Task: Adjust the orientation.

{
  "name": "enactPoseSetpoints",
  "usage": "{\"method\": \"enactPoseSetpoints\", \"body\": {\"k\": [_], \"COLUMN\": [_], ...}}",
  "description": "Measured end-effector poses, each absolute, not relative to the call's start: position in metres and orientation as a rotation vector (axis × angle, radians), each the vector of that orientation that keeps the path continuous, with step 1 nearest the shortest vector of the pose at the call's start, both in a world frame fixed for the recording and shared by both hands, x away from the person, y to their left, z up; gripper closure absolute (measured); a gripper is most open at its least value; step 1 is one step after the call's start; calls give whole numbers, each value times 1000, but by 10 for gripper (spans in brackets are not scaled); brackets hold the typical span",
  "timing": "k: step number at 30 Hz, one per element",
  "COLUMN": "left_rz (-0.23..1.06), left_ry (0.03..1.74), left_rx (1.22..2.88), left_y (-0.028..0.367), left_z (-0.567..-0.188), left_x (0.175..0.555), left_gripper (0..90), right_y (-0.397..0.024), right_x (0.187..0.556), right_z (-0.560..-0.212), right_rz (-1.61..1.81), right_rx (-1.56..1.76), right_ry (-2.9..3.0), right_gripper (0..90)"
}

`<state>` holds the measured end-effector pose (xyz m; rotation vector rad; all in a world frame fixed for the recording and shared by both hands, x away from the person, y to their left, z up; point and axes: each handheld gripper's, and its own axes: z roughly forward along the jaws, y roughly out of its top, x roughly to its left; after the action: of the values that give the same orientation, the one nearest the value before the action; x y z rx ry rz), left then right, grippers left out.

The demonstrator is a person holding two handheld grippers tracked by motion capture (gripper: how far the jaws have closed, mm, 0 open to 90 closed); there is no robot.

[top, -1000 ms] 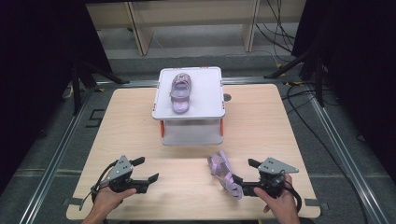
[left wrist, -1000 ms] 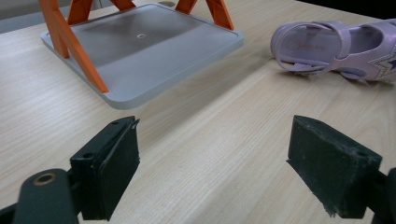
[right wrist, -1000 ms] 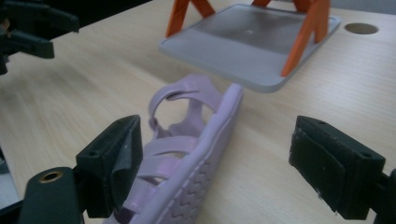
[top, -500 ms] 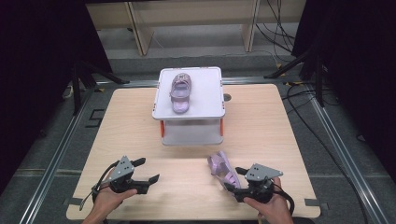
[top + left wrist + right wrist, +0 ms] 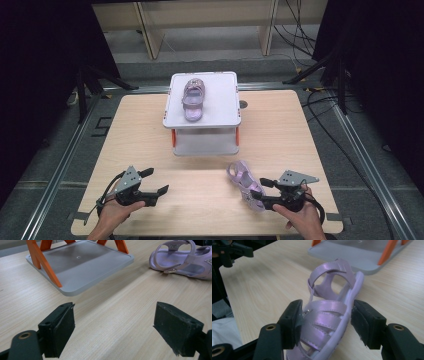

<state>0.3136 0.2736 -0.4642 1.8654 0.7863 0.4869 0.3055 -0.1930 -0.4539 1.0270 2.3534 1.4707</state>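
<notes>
From the high view, a lilac sandal [image 5: 245,184] lay on the wooden bench [image 5: 140,135], near its front edge, on the right side. The right claw [image 5: 260,192] had its black jaws set around the toe end of that sandal, one on each side, while the heel end pointed away toward the white stand [image 5: 220,90]. A second lilac sandal [image 5: 192,98] lay on top of that stand. The left claw [image 5: 156,181] hung over bare bench on the left, well apart from both sandals, its jaws spread with nothing between them.

In the left gripper view, the left claw [image 5: 113,325] stood wide open over plain wood. The sandal [image 5: 182,261] lay far off at the upper right, and the stand's grey base [image 5: 82,267] with orange legs sat ahead.

In the right gripper view, the right claw [image 5: 325,322] straddled the sandal [image 5: 329,315] across its front straps. Its jaws had just been closing with the sandal between them. The left pad touched the strap edge; the right pad sat just beside or against the sole rim, and I could not tell which.
</notes>
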Motion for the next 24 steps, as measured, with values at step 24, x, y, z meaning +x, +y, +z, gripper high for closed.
{"method": "enactPoseSetpoints", "body": {"k": [24], "left_rz": [462], "left_ry": [790], "left_rx": [1865], "left_y": [274], "left_z": [-464], "left_x": [314], "left_gripper": [170], "right_y": [-202], "right_x": [305], "right_z": [-452], "right_rz": [1317], "right_rx": [1100], "right_ry": [2278], "right_gripper": [334]}}
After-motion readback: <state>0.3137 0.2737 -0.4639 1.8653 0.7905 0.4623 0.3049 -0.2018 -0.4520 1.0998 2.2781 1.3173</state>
